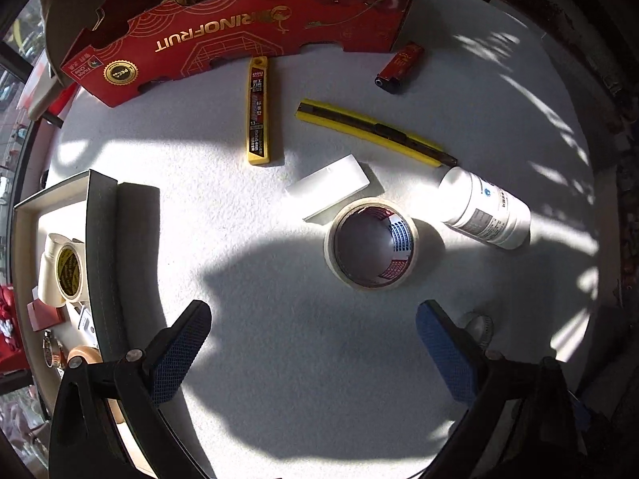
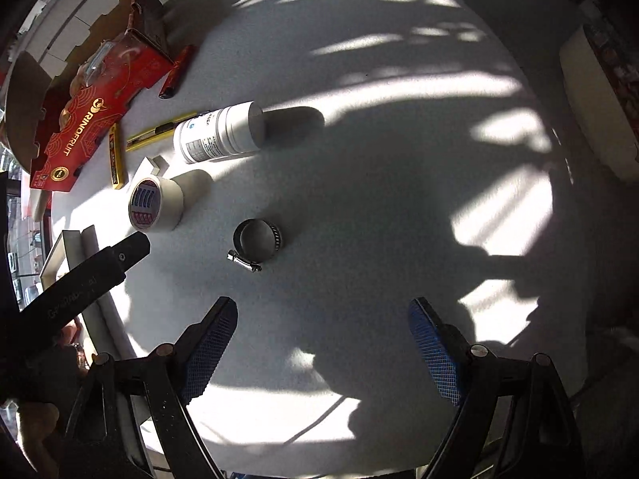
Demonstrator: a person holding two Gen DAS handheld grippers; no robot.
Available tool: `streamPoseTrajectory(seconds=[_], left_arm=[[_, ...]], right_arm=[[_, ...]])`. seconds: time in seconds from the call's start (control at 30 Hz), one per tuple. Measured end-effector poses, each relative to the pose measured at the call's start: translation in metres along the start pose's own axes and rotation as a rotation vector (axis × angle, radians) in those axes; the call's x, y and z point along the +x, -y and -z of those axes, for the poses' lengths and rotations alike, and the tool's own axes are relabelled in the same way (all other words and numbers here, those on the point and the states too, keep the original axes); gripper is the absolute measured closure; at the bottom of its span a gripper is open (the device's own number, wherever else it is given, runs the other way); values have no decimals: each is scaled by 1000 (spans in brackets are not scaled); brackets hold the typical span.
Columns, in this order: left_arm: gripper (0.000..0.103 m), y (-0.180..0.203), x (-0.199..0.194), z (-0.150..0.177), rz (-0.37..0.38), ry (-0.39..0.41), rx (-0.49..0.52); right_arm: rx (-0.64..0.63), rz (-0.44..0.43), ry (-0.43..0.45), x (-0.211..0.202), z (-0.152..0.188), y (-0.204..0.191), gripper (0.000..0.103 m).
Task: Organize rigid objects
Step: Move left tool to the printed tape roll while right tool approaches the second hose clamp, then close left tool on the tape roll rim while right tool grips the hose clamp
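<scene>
Both grippers point down at a round white table (image 1: pixel 279 359) in patchy sunlight.

Left wrist view: the left gripper (image 1: pixel 315 343) stands with its jaws spread wide and nothing between them; the blue-meshed fingers (image 1: pixel 179 355) touch no object. The roll of masking tape (image 1: pixel 371 243) lies flat on the table just ahead of the gap between the fingers, apart from both. Touching or just beside the roll's far edge lies a white block (image 1: pixel 331 191); to its right a white bottle (image 1: pixel 485 209) rests on its side. Farther off lie a yellow utility knife (image 1: pixel 375 131), a yellow blade case (image 1: pixel 258 111), and a red lighter (image 1: pixel 401 66), all short of a red fruit carton (image 1: pixel 239 36). A dark-walled tray (image 1: pixel 102 247) at the left edge holds another tape roll (image 1: pixel 64 269) and small items too cramped to identify. A metal hose clamp (image 1: pixel 479 325) shows just behind the right-hand finger.

Right wrist view: the right gripper (image 2: pixel 323 343) is likewise released, jaws wide, grasping nothing. The hose clamp (image 2: pixel 255 243) lies in shadow ahead of the fingers, nearer the left-hand one, and clear of both. Beyond it stand the masking tape (image 2: pixel 155 203) and the bottle (image 2: pixel 219 133); the left gripper's black body (image 2: pixel 80 283) crosses the lower left.
</scene>
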State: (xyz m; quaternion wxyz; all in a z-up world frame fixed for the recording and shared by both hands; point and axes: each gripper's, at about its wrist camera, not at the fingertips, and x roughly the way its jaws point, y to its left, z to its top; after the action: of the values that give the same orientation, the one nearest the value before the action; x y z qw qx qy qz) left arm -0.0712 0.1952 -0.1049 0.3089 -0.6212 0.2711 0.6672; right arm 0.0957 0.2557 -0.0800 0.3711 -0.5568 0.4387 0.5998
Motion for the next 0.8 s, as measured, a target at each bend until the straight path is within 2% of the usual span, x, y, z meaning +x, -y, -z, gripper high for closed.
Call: streamPoseTrajectory(seconds=[0.17, 0.33, 0.47, 0.6, 0.67, 0.73, 0.8], left_arm=[[0, 18, 23, -20, -53, 4, 7], [0, 20, 40, -28, -69, -13, -4], [0, 16, 48, -33, -34, -24, -33], [0, 21, 51, -34, -22, -21, -58], [0, 22, 52, -35, -22, -29, -71], [0, 24, 53, -36, -25, -48, -72], [0, 24, 54, -39, -23, -62, -67]], right_arm=[[-135, 10, 9, 14, -13, -11, 15], [-355, 18, 47, 31, -16, -48, 15], [-518, 26, 66, 47, -13, -74, 15], [-592, 44, 69, 60, -10, -86, 16], [-618, 71, 82, 59, -9, -91, 21], [-644, 129, 97, 57, -7, -93, 42], [-649, 138, 95, 53, -7, -93, 60]])
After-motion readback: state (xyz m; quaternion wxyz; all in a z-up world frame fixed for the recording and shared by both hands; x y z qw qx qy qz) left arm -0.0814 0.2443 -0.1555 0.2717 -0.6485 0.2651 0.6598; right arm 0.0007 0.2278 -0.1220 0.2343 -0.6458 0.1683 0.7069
